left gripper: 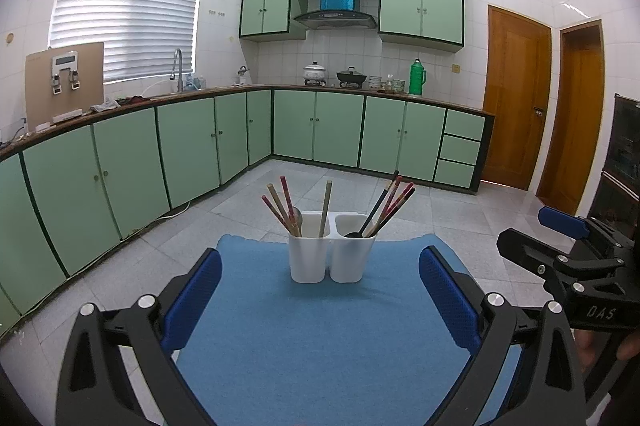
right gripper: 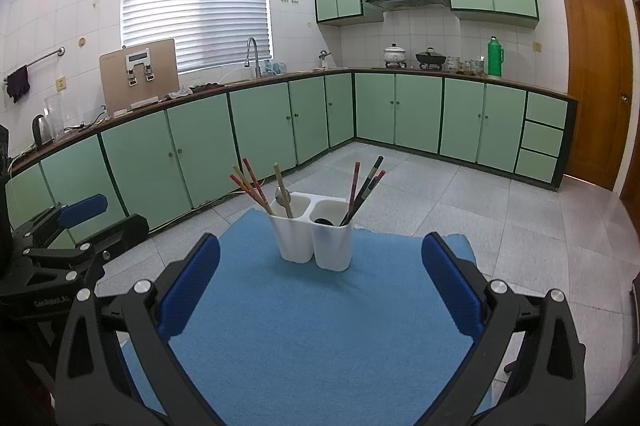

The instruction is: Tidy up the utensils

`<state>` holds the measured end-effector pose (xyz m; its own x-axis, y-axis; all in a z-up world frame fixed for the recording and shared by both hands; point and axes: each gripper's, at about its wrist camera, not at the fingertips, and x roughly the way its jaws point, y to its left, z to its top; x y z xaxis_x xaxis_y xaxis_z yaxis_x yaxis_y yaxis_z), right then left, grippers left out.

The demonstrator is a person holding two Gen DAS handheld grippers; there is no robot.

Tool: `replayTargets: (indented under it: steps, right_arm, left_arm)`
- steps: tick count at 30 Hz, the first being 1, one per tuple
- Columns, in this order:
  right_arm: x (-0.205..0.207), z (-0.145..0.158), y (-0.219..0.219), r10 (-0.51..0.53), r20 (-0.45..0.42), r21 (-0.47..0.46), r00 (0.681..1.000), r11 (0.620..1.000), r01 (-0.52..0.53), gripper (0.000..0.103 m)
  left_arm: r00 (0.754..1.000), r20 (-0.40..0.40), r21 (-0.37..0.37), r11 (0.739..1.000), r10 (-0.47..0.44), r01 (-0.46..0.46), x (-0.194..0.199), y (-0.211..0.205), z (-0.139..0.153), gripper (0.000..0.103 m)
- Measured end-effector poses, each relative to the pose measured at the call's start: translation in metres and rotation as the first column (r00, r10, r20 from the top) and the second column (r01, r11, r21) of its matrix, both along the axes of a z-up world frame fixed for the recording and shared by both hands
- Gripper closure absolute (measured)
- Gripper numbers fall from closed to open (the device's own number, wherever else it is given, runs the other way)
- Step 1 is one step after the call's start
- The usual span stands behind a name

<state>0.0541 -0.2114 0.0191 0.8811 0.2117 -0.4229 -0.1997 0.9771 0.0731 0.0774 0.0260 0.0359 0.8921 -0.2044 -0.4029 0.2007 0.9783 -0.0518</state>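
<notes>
So on the left, the left gripper (left gripper: 320,300) hovers over the near part of the blue mat (left gripper: 320,326), blue-padded fingers (left gripper: 192,300) spread wide with nothing in them. Dead center toward the mat's far edge is the white two-cup holder (left gripper: 331,254). Its left cup (left gripper: 307,256) has reddish and pale wooden chopsticks (left gripper: 280,204) plus a metal spoon (left gripper: 297,216) sticking up. The right cup (left gripper: 353,258) holds dark and red chopsticks (left gripper: 390,204) leaning right and a black spoon (left gripper: 354,235). Over on the right, the right gripper (right gripper: 320,290) sits beside the other one, fingers (right gripper: 450,284) also wide apart and empty, aimed at the holder. Green kitchen cabinets (left gripper: 160,146) run along behind.
</notes>
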Motion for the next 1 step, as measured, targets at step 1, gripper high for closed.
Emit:
replayTargets:
  steps: [1]
  right_arm:
    - [0.0000, -0.0002, -0.0003, 0.000, 0.000, 0.001, 1.000, 1.000, 0.000, 0.005]
  left_arm:
    - [1.000, 0.000, 0.000, 1.000, 0.000, 0.000, 0.0000, -0.0003, 0.0002, 0.006]
